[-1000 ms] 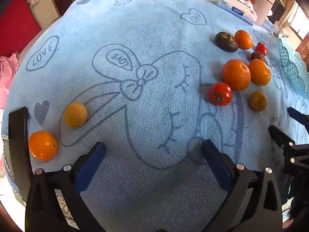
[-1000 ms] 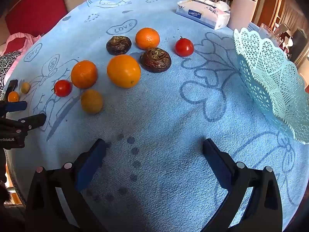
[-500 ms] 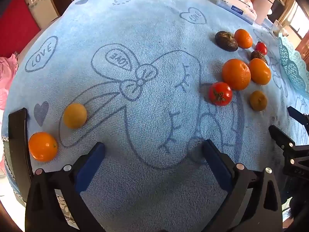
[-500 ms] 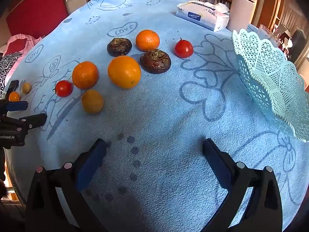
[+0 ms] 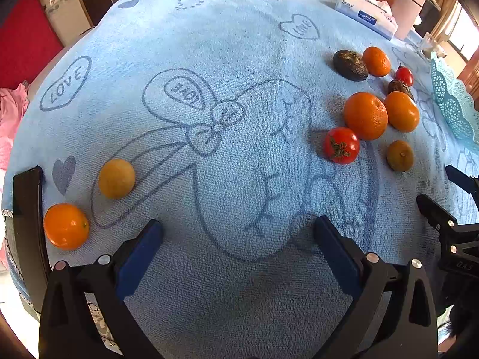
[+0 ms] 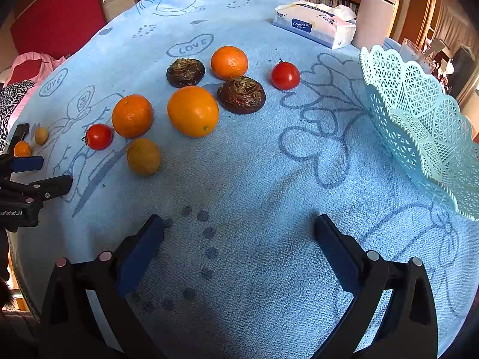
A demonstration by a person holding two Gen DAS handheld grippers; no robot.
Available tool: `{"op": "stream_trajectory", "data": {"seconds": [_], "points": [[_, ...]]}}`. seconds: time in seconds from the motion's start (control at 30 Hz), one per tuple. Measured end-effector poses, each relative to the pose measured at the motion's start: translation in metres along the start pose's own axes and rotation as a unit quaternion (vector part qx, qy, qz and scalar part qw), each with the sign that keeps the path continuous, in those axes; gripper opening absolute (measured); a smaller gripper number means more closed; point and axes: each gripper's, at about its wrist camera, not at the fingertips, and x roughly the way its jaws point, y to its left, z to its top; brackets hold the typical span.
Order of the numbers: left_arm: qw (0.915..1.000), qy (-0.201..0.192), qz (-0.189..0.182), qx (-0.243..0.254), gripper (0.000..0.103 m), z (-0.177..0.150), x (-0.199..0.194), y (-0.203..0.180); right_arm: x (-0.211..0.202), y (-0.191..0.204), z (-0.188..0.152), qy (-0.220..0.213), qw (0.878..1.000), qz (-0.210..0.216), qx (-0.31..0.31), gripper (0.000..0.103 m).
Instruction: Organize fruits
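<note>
Fruits lie on a blue cloth. In the right wrist view: a big orange, two more oranges, two tomatoes, two dark brown fruits and a yellow-brown fruit. A teal lattice basket stands at the right, empty. My right gripper is open and empty, short of the fruits. My left gripper is open and empty; a small orange and a yellowish fruit lie to its left, a tomato ahead right.
A tissue pack and a pale cylinder stand at the far edge. A black curved bar lies at the cloth's left edge. The right gripper's fingers show at the right of the left wrist view.
Both grippers have shifted only slightly; the right wrist view has crept a little toward the fruits. Nothing was taken hold of or let go.
</note>
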Motion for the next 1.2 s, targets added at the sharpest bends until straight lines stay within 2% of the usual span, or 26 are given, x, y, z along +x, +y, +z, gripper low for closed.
{"op": "stream_trajectory", "data": {"seconds": [1.2], "points": [[1.0,-0.001,0.001,0.0,0.098,0.0001,-0.0012,-0.0017,-0.0013,-0.0004,-0.0025,-0.006,1.0,0.001,0.001,0.101]]}}
